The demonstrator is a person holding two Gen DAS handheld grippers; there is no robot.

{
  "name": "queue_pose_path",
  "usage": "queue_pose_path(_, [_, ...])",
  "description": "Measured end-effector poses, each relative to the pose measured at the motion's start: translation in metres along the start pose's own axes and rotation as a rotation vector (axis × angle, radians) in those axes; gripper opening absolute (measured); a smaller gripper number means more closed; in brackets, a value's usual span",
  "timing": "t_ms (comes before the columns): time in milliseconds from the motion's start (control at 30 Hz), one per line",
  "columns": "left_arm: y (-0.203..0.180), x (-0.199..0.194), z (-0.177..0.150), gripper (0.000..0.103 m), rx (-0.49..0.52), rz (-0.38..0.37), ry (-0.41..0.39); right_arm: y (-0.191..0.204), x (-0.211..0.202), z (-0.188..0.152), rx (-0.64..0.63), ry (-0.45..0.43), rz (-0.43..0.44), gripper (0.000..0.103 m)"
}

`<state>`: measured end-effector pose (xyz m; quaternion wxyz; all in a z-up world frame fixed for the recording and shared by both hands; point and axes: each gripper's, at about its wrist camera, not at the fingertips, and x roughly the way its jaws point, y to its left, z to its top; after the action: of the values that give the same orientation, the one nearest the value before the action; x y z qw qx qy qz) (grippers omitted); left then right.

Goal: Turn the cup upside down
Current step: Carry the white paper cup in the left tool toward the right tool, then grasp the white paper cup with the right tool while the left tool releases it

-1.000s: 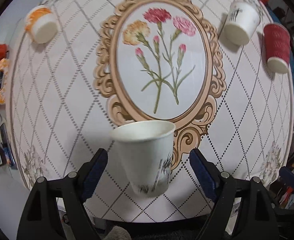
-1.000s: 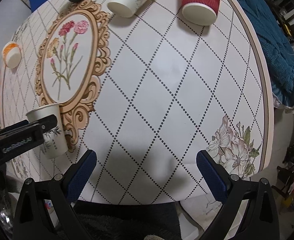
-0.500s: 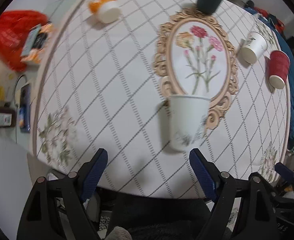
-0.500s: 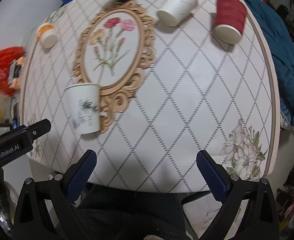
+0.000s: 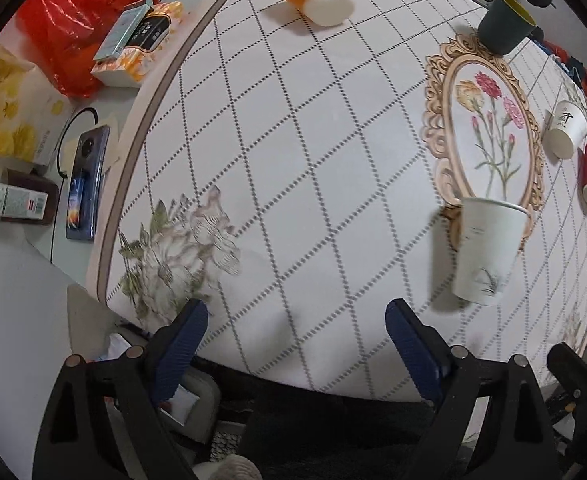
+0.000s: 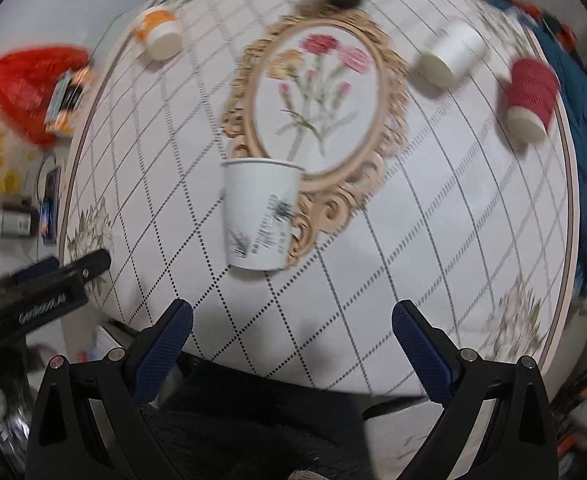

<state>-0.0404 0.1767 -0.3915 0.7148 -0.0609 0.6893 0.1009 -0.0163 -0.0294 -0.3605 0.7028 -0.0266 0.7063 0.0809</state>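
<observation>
**White paper cup stands upright, both tongs spread and empty**

The white paper cup with a dark plant print (image 6: 259,216) stands upright, mouth up, on the round bench covered in a diamond-patterned cloth (image 6: 433,200). In the right wrist view it sits just left of centre, at the lower edge of the printed gold oval frame with carnations (image 6: 317,92). In the left wrist view the same cup (image 5: 485,252) appears at the right side of the frame, well off the line of the left tongs (image 5: 297,334).

The left tongs are spread wide and hold nothing. The right tongs (image 6: 293,332) are likewise spread and empty, with the cup ahead of them and a little to the left, clearly apart from both blue pads.

The cup looks light and thin-walled, so it would likely crumple under a hard squeeze and could skid or tip over at a sideways nudge. Its smooth tapered side may slip downward through the pads. The best hold is probably across the middle of the wall, pads on opposite sides, with gentle pressure; the rolled rim is stiffer but gives less contact.

Other cups lie on their sides toward the top of the right wrist view: an orange-and-white paper cup (image 6: 159,34), a plain white paper cup (image 6: 451,54) and a red ribbed paper cup (image 6: 529,98).
</observation>
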Motion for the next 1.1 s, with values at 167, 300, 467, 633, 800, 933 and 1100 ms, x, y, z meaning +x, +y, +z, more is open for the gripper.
queue_pose_path(167, [0.010,0.007,0.008,0.091,0.051,-0.002,-0.061,0.057,0.002,0.010,-0.446,-0.051,-0.226,0.102])
queue_pose_path(300, [0.010,0.021,0.011,0.091,0.083,0.018,-0.062,0.096,0.019,0.000,-0.931,-0.066,-0.495,0.102])
queue_pose_path(467, [0.010,0.040,0.011,0.091,0.060,-0.005,-0.010,0.110,0.050,-0.030,-1.552,-0.025,-0.785,0.101])
queue_pose_path(633, [0.015,0.052,0.013,0.091,-0.002,-0.012,0.022,0.095,0.076,-0.047,-2.057,0.011,-0.924,0.101])
queue_pose_path(800, [0.023,0.070,0.017,0.092,-0.068,-0.011,0.060,0.063,0.101,-0.058,-2.523,-0.014,-1.018,0.101])
queue_pose_path(933, [0.025,0.084,0.020,0.092,-0.098,-0.007,0.089,0.037,0.116,-0.060,-2.855,-0.061,-1.061,0.101])
queue_pose_path(1100, [0.024,0.092,0.024,0.092,-0.116,-0.005,0.099,0.025,0.132,-0.045,-3.075,-0.119,-1.031,0.101])
